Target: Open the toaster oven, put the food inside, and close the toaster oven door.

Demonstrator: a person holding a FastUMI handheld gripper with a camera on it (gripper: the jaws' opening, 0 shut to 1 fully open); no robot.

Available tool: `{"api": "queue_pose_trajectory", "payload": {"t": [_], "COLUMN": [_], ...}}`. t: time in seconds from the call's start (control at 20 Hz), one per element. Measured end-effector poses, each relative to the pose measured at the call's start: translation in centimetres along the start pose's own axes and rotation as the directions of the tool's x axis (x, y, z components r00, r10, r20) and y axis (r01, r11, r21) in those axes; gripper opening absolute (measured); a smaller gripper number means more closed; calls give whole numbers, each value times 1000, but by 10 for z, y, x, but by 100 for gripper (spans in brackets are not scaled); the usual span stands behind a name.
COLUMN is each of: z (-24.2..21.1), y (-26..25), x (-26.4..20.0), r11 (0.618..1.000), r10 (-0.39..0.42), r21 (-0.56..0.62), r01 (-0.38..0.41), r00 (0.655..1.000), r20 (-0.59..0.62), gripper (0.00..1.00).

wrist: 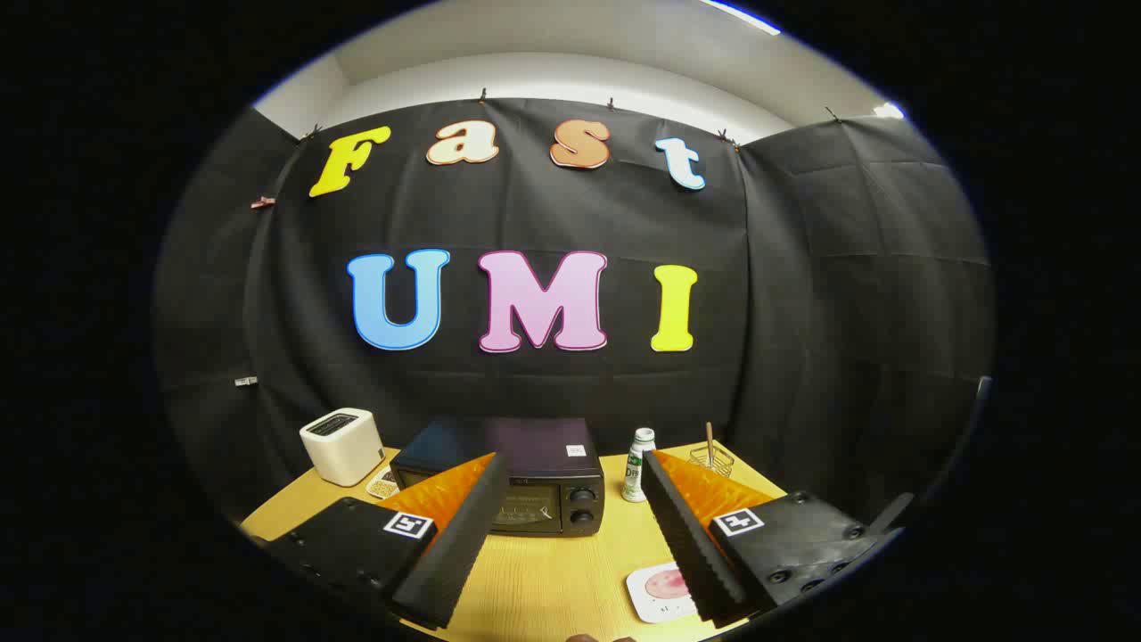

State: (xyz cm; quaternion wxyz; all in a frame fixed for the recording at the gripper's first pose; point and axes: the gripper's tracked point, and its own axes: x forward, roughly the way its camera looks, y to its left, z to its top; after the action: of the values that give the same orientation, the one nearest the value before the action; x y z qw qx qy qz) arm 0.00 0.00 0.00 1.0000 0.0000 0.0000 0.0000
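STATUS: Gripper (pixel 570 544) hovers above the near part of the table (pixel 553 571), jaws spread wide w/ nothing between them. No contact w/ any item.

LAYOUT:
- Toaster oven (pixel 513 477): dark box, ahead of the jaws, partly hidden behind the left finger. Door looks closed; two knobs (pixel 581 505) on its right front. Handle position can't be read from here.
- Food: a pinkish round item on a white plate (pixel 660 593), near side of table, just beside and partly under the right finger. Type of food unclear.
- White toaster (pixel 341 444): left of the oven, apart from it. Small dish (pixel 383 483) sits between the two.
- White bottle (pixel 638 464): upright, just right of the oven.
- Wire holder w/ a stick (pixel 710 456): further right, beyond the bottle.

STEP (est.): start of sequence; oven not yet opened, food not yet moved. Next req.: approach door front, hook or pinch its top edge, pull down.

RISKS:
1. Bottle stands close to oven's right side. A wide approach w/ jaws this far apart could clip it and tip it over.
2. Oven is light-looking and free on the table; pulling the door w/o a clean grip may drag the whole unit fwd instead of opening it.
3. Plate lies near the table's front edge, under the right finger. Lowering here could nudge it off.
4. Catching a knob instead of the door would turn a setting.
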Motion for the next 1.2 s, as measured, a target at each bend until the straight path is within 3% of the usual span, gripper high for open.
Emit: {"api": "queue_pose_trajectory", "payload": {"t": [1.2], "z": [15], "y": [-5], "x": [3], "r11": [999], "r10": [-36], "r21": [23], "r01": [35], "r00": [999], "r20": [33], "gripper": [98]}}
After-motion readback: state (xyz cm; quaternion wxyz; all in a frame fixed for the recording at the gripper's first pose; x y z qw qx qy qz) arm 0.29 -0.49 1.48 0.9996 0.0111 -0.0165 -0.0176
